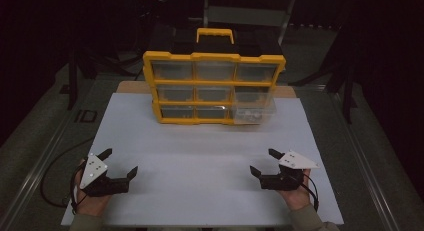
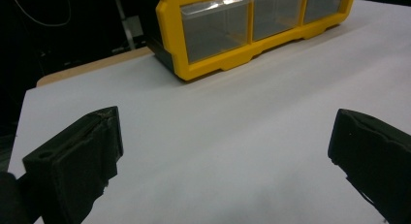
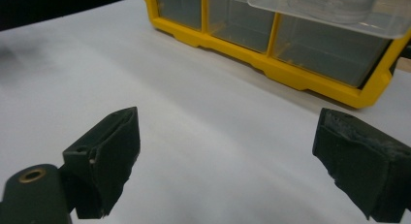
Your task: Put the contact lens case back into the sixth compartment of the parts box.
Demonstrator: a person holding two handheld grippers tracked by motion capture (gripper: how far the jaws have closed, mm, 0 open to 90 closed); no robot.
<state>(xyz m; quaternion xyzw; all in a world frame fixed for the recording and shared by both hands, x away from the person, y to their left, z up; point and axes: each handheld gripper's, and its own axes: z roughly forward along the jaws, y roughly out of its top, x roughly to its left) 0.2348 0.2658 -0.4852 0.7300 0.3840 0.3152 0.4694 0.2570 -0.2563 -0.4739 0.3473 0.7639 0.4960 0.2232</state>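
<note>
A yellow parts organizer (image 1: 214,86) with clear drawers and a yellow carry handle stands at the far middle of the white table (image 1: 200,156). Its bottom-right clear drawer (image 1: 252,111) sticks out toward me. The organizer's lower left corner (image 2: 213,40) appears in the left gripper view, and the pulled-out drawer (image 3: 329,10) juts over the lower drawers in the right gripper view. My left gripper (image 1: 120,163) rests near the front left, open and empty. Near the front right, my right gripper (image 1: 264,162) is open too, with nothing between its jaws.
A bare stretch of white table lies between the grippers and the organizer. A wooden board edge (image 1: 132,87) shows behind the white sheet. Dark floor and stand legs (image 1: 74,76) surround the table. A cable (image 1: 50,188) trails off the front left.
</note>
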